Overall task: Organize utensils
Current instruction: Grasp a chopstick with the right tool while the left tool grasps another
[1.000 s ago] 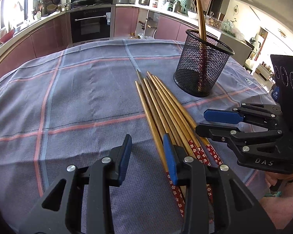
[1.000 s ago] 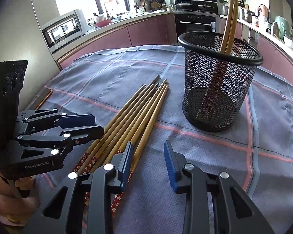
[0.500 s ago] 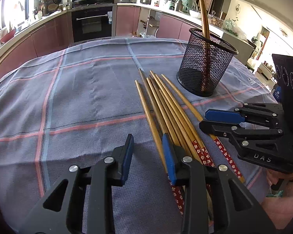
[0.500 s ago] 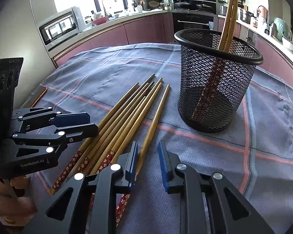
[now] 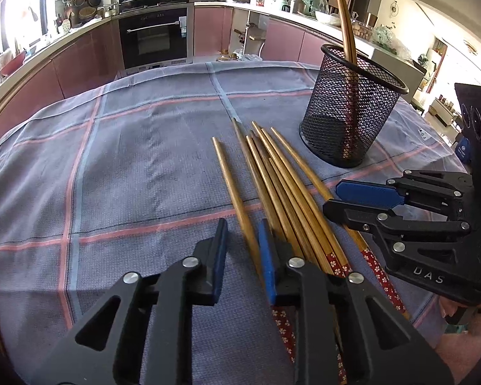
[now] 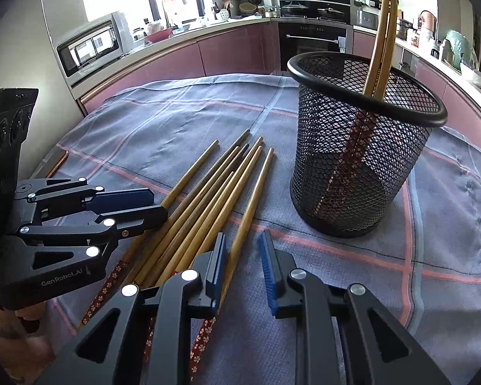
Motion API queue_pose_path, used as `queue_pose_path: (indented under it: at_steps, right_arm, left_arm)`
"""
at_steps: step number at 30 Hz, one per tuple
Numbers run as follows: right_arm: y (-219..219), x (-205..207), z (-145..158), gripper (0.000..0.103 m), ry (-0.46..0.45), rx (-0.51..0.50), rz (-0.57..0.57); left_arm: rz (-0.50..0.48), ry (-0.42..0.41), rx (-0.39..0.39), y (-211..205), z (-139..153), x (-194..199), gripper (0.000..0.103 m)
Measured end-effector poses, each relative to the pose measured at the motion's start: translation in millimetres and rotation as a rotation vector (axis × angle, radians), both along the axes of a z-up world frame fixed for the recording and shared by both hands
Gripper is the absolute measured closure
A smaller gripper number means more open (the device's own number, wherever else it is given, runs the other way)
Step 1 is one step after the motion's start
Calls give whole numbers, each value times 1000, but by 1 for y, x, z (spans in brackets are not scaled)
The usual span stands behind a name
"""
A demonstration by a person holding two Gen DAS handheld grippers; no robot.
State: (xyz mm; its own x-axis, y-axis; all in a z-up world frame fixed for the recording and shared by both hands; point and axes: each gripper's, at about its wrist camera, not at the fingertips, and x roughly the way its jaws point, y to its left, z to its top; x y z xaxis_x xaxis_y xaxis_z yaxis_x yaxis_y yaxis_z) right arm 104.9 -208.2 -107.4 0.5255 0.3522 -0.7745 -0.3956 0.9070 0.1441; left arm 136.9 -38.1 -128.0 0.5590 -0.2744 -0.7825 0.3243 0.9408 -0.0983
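Note:
Several wooden chopsticks (image 5: 272, 176) with red flowered ends lie side by side on the checked cloth; they also show in the right wrist view (image 6: 208, 199). A black mesh cup (image 5: 346, 115) stands beyond them with two chopsticks (image 6: 380, 38) upright in it; it also shows in the right wrist view (image 6: 359, 147). My left gripper (image 5: 240, 256) is open, low, straddling the leftmost chopstick (image 5: 234, 189). My right gripper (image 6: 242, 260) is open, low, straddling the rightmost chopstick (image 6: 250, 202). Each gripper shows in the other's view, the right one (image 5: 352, 199) and the left one (image 6: 150, 205).
A grey cloth (image 5: 128, 160) with pink and blue stripes covers the round table. Kitchen counters, an oven (image 5: 157, 38) and a microwave (image 6: 89, 45) stand behind. The table edge (image 6: 57, 163) is near on the left.
Both grippers moved forward and down over the chopstick ends. The outer chopsticks on each side spread apart from the bundle. The right jaws narrowed, then widened again.

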Motion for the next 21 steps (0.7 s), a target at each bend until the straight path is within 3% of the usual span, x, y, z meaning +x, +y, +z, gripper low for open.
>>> queue_pose_path:
  at_steps: [3,6,21]
  right_arm:
    - [-7,2,-1,93,22,51,-8]
    - [-14,2,-2,95,35,88,-25]
    - [-30,-14,23,98,-16,192,3]
  left_arm:
    - [18,8,-28,3,-1,2,92]
    - [38,11,-49,5,0,2,95]
    - [22,-33,-136,14,27,-16,95]
